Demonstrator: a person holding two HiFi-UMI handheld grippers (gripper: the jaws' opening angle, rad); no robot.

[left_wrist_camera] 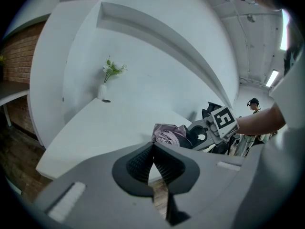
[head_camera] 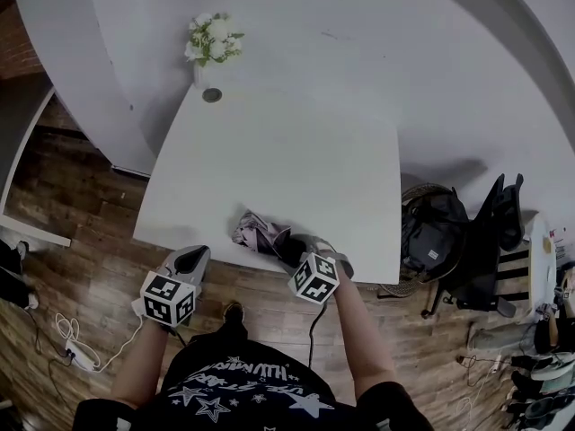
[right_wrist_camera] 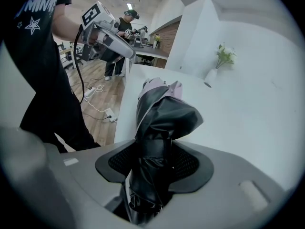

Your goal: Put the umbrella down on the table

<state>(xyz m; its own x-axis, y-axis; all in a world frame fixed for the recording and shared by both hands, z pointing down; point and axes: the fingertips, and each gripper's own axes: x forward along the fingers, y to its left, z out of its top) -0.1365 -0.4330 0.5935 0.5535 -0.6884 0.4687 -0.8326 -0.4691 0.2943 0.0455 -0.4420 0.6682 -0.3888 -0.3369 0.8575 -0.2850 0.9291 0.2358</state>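
A folded umbrella (head_camera: 259,233), black with pale pink cloth at its far end, lies over the near edge of the white table (head_camera: 287,151). My right gripper (head_camera: 295,248) is shut on its black lower part; in the right gripper view the umbrella (right_wrist_camera: 162,112) stands up between the pads of that gripper (right_wrist_camera: 152,165). My left gripper (head_camera: 192,259) hovers off the table's near left corner, shut and empty. The left gripper view shows its pads (left_wrist_camera: 153,150) pressed together, with the umbrella (left_wrist_camera: 167,133) and the right gripper (left_wrist_camera: 215,125) beyond.
A small vase of white flowers (head_camera: 212,45) and a dark round thing (head_camera: 212,95) stand at the table's far edge by the curved white wall. A black backpack (head_camera: 433,227) and a dark chair (head_camera: 499,218) sit right of the table. A power strip (head_camera: 81,356) lies on the wooden floor.
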